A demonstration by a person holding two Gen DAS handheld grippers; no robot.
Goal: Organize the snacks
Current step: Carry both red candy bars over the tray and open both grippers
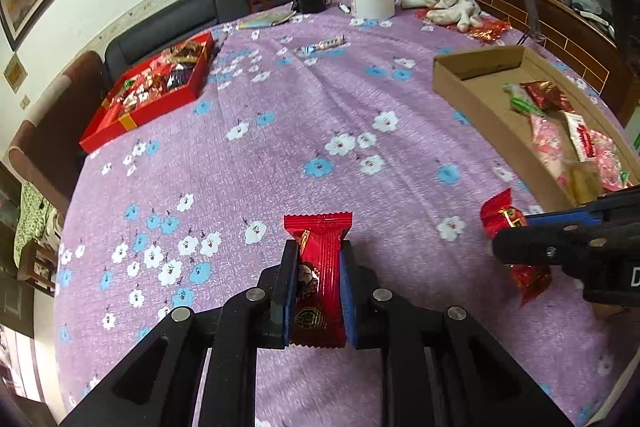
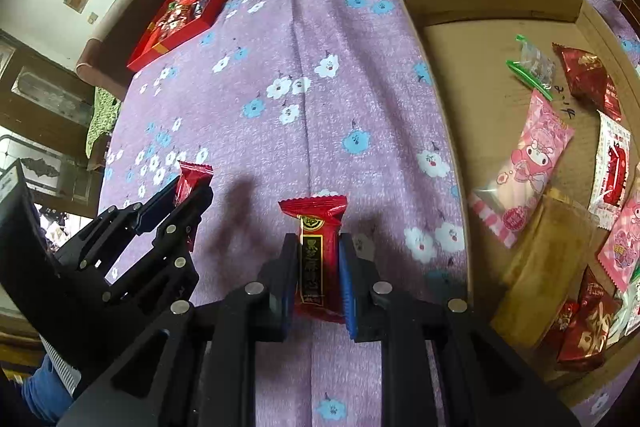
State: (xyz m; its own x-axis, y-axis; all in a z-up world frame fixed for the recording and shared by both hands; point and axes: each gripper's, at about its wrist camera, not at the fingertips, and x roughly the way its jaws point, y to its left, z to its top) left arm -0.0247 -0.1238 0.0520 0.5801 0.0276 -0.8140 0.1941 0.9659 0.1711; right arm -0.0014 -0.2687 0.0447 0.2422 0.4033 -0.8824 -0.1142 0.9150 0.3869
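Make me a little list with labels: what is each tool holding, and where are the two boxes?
left tool: shut on a red snack packet, above the cloth
right tool: shut on a red-and-black snack packet
cardboard box: at the right, several snacks inside
red box: far left, full of sweets
tablecloth: purple with flowers
loose candy: far side, on the cloth

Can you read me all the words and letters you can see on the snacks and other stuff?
"D": white letter on the right gripper's black body, cut off at the picture's edge.
Gold Chinese characters run down the red snack packet that gripper holds; too blurred to read.
Round gold emblem on the left gripper's red packet: not readable.
Packets in the cardboard box: print too small.
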